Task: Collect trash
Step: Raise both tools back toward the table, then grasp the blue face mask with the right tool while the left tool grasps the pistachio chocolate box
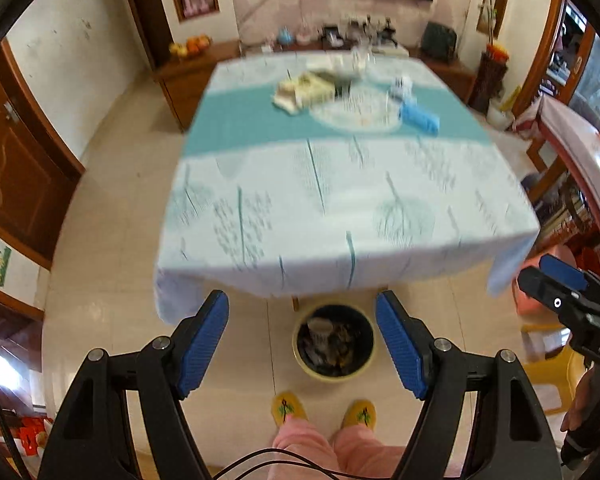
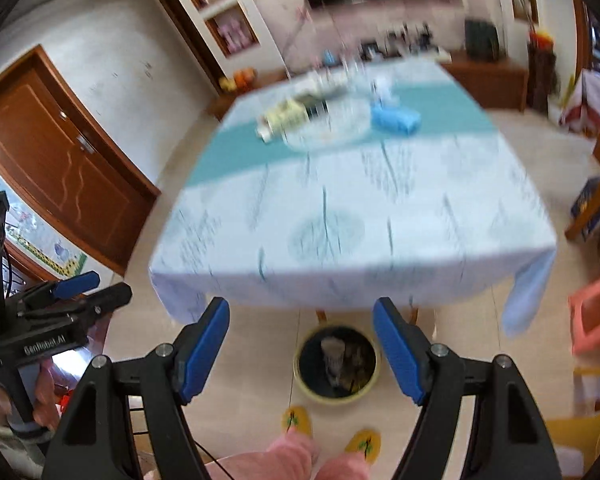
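A yellow-rimmed trash bin (image 1: 334, 344) with a black liner stands on the floor at the table's near edge, holding a cup and scraps; it also shows in the right wrist view (image 2: 336, 362). My left gripper (image 1: 302, 348) is open and empty, held high above the bin. My right gripper (image 2: 300, 350) is open and empty, also above the bin. On the far half of the table lie a yellowish wrapper (image 1: 304, 92), a blue packet (image 1: 420, 118) and a round glass plate (image 1: 356, 112). The views are blurred.
The table (image 1: 340, 208) carries a white and teal cloth. A pink stool (image 2: 594, 316) and a yellow chair (image 1: 552, 376) stand to the right. A wooden door (image 1: 16, 168) is at left, a sideboard (image 1: 204, 76) behind. My slippered feet (image 1: 326, 410) stand before the bin.
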Demonstrator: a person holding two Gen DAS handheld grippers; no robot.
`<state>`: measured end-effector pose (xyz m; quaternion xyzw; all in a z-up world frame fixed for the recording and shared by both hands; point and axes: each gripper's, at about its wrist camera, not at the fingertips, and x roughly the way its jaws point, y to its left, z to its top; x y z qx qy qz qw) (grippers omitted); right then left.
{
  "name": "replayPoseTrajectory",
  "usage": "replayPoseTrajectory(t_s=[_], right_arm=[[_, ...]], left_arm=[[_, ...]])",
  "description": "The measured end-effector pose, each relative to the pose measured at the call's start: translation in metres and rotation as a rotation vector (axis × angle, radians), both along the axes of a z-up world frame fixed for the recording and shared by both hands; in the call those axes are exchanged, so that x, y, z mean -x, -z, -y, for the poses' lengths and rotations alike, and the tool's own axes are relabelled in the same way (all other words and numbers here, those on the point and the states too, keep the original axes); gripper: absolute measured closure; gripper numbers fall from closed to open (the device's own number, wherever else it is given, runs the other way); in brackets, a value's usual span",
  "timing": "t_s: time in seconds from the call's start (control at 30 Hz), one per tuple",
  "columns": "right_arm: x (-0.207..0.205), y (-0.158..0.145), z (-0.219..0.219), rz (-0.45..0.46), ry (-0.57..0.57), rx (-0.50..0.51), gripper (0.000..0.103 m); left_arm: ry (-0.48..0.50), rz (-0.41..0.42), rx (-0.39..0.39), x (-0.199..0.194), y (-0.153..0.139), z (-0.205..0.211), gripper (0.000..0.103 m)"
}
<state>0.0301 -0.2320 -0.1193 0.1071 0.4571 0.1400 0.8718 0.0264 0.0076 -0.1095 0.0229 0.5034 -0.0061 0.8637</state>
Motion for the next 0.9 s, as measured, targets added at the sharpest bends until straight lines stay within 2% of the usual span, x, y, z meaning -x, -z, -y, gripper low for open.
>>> replayPoseTrajectory(t_s=[0.17, 0.33, 0.47, 0.57, 0.67, 0.9], right_arm=[[-0.008, -0.024, 0.007, 0.073, -0.014, -0.002, 0.028], [-0.024, -0.037, 0.023, 0.121, 0.008, -0.014, 0.028], [-0.042, -0.041, 0.032, 0.127, -0.001, 0.029, 0.028], [-0.058, -0.035, 0.043, 0.112, 0.008, 0.043, 0.023], [-0.076, -0.025, 0.052, 0.09, 0.016, 0.063, 0.023], [-0.14, -0.002, 0.058, 0.067, 0.018, 0.148, 0.023]], left_arm=[[0.015, 0.066, 0.014, -0.008, -0.048, 0.007, 0.028], [0.081, 0.082, -0.046, -0.023, -0.07, 0.025, 0.028], [0.147, 0.084, -0.097, -0.042, -0.08, 0.041, 0.023], [0.178, 0.077, -0.098, -0.059, -0.081, 0.046, 0.023], [0.208, 0.057, -0.097, -0.084, -0.076, 0.049, 0.023], [0.292, -0.013, -0.112, -0.161, -0.046, 0.043, 0.023]])
